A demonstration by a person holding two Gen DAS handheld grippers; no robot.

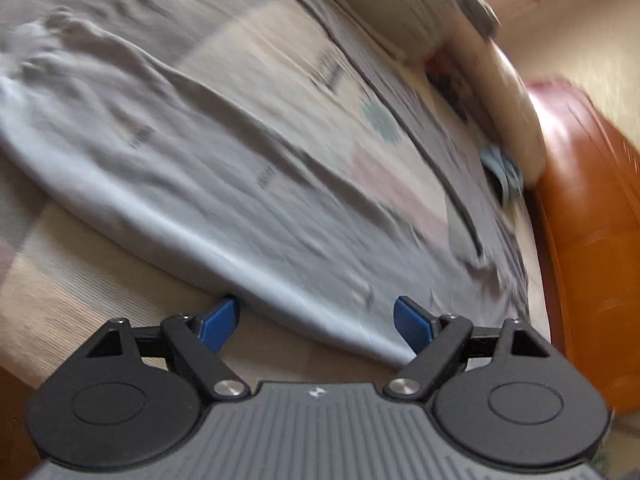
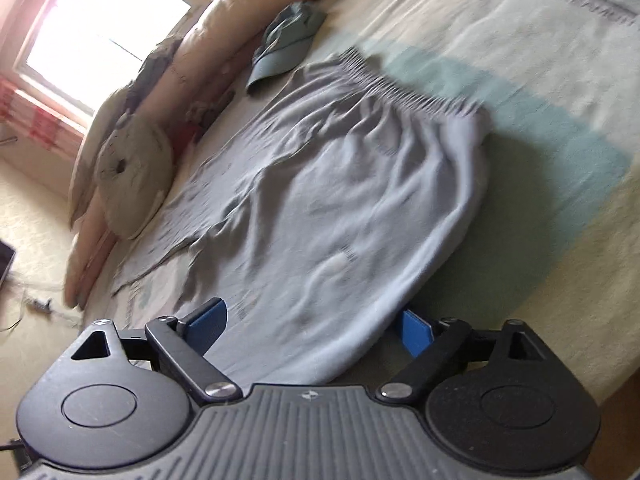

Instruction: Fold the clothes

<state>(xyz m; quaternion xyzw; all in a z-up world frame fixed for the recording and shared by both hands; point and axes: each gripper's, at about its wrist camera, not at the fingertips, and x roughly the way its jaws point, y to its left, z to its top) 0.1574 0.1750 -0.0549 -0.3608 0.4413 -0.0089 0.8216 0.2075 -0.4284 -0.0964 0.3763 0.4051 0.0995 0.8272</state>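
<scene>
Nearest, the left tool (image 1: pixel 316 320) stands wide open and grips nothing, its blue pads (image 1: pixel 218 326) straddling the folded edge of the grey shorts (image 1: pixel 180 152). The right tool (image 2: pixel 310 326) is also spread wide, empty, over the same fold. The shorts lie flat on the bed (image 2: pixel 520 32), waistband (image 2: pixel 404 88) farthest. Beyond, a teal garment (image 2: pixel 286 46) sits near the pillows (image 2: pixel 132 164).
</scene>
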